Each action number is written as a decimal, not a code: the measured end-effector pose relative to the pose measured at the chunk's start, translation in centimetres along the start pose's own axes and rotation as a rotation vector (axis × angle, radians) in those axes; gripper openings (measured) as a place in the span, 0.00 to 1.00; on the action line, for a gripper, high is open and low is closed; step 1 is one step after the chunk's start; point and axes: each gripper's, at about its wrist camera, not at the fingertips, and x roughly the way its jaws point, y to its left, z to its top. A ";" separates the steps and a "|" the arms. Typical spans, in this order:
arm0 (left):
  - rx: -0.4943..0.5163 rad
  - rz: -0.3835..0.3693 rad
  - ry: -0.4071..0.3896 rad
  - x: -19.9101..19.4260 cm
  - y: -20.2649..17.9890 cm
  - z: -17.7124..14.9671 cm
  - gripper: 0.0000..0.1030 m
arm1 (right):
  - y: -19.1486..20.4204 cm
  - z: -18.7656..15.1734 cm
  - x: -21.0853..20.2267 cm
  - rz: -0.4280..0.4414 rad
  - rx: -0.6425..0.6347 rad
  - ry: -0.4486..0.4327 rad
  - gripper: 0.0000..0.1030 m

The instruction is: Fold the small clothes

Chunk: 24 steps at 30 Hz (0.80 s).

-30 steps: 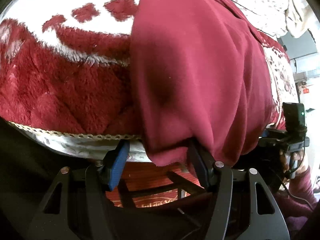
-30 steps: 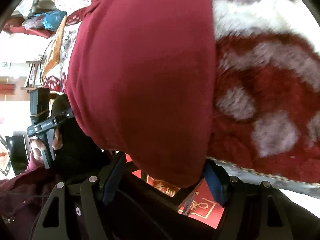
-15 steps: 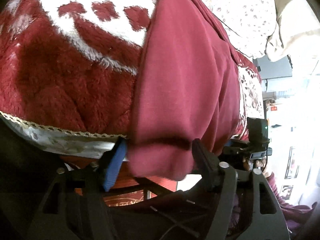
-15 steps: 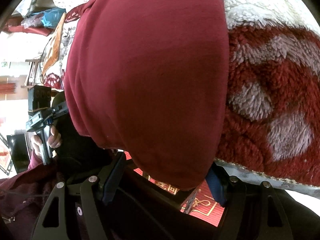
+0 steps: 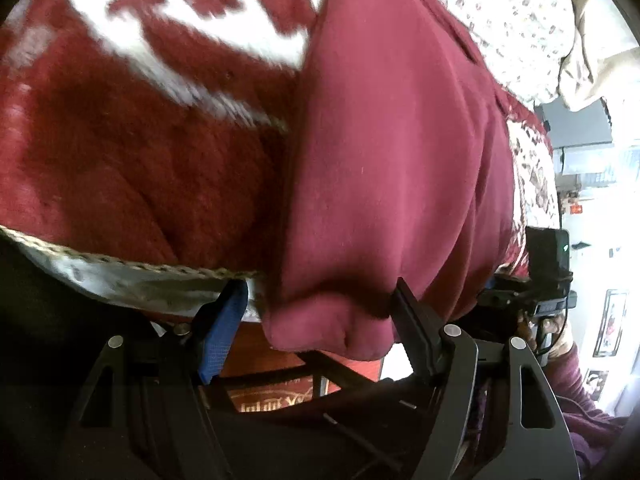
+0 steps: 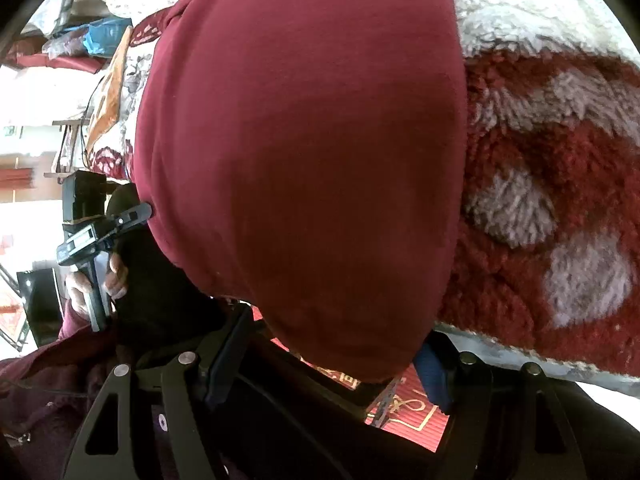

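Both my tongs gape wide at the bed's near edge: left tongs [image 5: 316,320] and right tongs [image 6: 328,364] flank the maroon garment [image 5: 392,168] draped over the red-and-white fleece blanket [image 5: 132,152]. Red patterned floor mat [image 6: 416,408] lies below.

A red-and-white fleece blanket [image 5: 132,168] covers the bed, with a red patterned floor mat [image 6: 416,412] below.
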 end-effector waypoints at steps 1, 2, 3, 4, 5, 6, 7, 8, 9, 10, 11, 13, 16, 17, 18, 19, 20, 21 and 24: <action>0.002 -0.001 0.019 0.4 -0.2 0.0 0.69 | 0.0 0.1 0.1 0.005 0.004 0.001 0.72; 0.010 -0.008 0.040 0.8 -0.4 -0.1 0.69 | 0.1 0.0 0.3 0.006 0.003 0.003 0.72; 0.023 -0.013 0.057 1.0 -0.7 -0.2 0.66 | 0.3 0.0 0.5 0.004 -0.009 0.006 0.68; 0.041 -0.014 0.067 1.1 -1.0 -0.3 0.50 | 0.7 -0.2 0.5 0.001 -0.032 0.007 0.58; 0.061 -0.014 0.069 0.9 -1.3 -0.4 0.32 | 1.3 -0.2 0.5 0.013 -0.050 -0.005 0.36; 0.077 -0.021 0.064 0.6 -1.5 -0.5 0.25 | 1.8 -0.2 0.4 0.027 -0.062 -0.019 0.29; 0.088 -0.030 0.059 0.2 -1.8 -0.5 0.14 | 2.3 -0.2 0.4 0.032 -0.075 -0.025 0.28; 0.099 -0.036 0.054 -0.2 -2.1 -0.6 0.14 | 2.8 -0.2 0.3 0.028 -0.097 -0.029 0.24; 0.118 -0.042 0.042 -0.9 -2.7 -0.7 0.13 | 3.3 -0.3 0.1 0.022 -0.120 -0.036 0.22; 0.135 -0.050 0.030 -1.7 -3.2 -0.7 0.12 | 3.7 -0.4 -0.3 0.032 -0.133 -0.045 0.21; 0.154 -0.060 0.015 -2.6 -3.8 -0.7 0.12 | 4.2 -0.5 -0.9 0.050 -0.145 -0.058 0.18; 0.193 -0.075 -0.026 -4.3 -5.1 -0.4 0.12 | 5.1 -0.5 -2.6 0.071 -0.174 -0.101 0.16; 0.242 -0.090 -0.114 -7.2 -6.8 0.7 0.12 | 6.5 0.1 -6.2 0.118 -0.210 -0.220 0.16; 0.250 -0.099 -0.149 -8.2 -7.4 1.3 0.12 | 6.8 0.6 -7.4 0.131 -0.216 -0.261 0.16; 0.256 -0.104 -0.174 -8.9 -7.8 1.8 0.12 | 7.1 0.9 -8.2 0.139 -0.222 -0.293 0.16; 0.266 -0.105 -0.212 -9.8 -8.4 2.7 0.12 | 7.2 1.2 -9.2 0.144 -0.229 -0.329 0.16; 0.272 -0.105 -0.238 -10.5 -8.6 3.4 0.12 | 7.3 2.0 -10.3 0.150 -0.234 -0.377 0.15; 0.274 -0.110 -0.270 -11.2 -9.1 4.4 0.12 | 7.5 2.4 -10.9 0.157 -0.235 -0.406 0.15; 0.294 -0.117 -0.352 -12.4 -10.4 7.4 0.12 | 8.0 4.3 -13.1 0.174 -0.235 -0.516 0.15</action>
